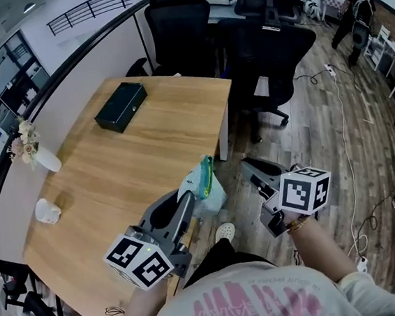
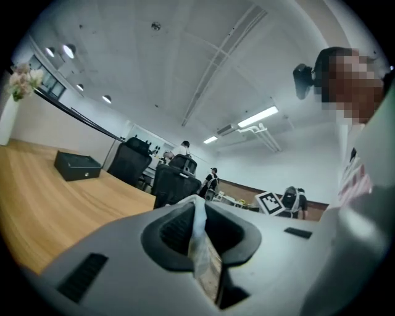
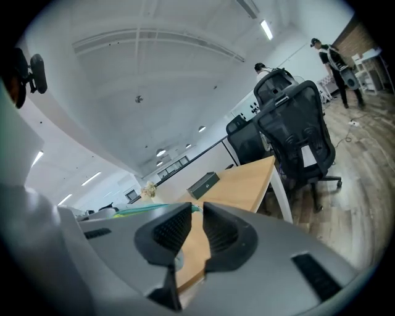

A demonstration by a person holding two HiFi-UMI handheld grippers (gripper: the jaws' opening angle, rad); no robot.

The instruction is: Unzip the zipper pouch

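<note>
1. Zipper pouch: held in the air just off the right edge of the wooden table, not resting on it. It is translucent, with a green strip along the side turned away from the table.
2. Left gripper: jaws clamped on the pouch's near end. In the left gripper view the thin material is seen pinched between the pads.
3. Right gripper: further out from the table's right edge, over the floor. Its jaws stand slightly apart with nothing between them; only the table edge is seen through the gap.
4. Key relation: the pouch lies between the right gripper and the table edge, near but apart. Its long axis appears to run along that edge, away from the person. The right gripper is judged the free one for the slider.
5. The slider itself cannot be made out, nor how far the zip is open.
6. On the table: a black box at the far end, a vase of flowers and a white cup along the left side, all well apart from the pouch.
7. Beyond the table's far end: office chairs.
</note>
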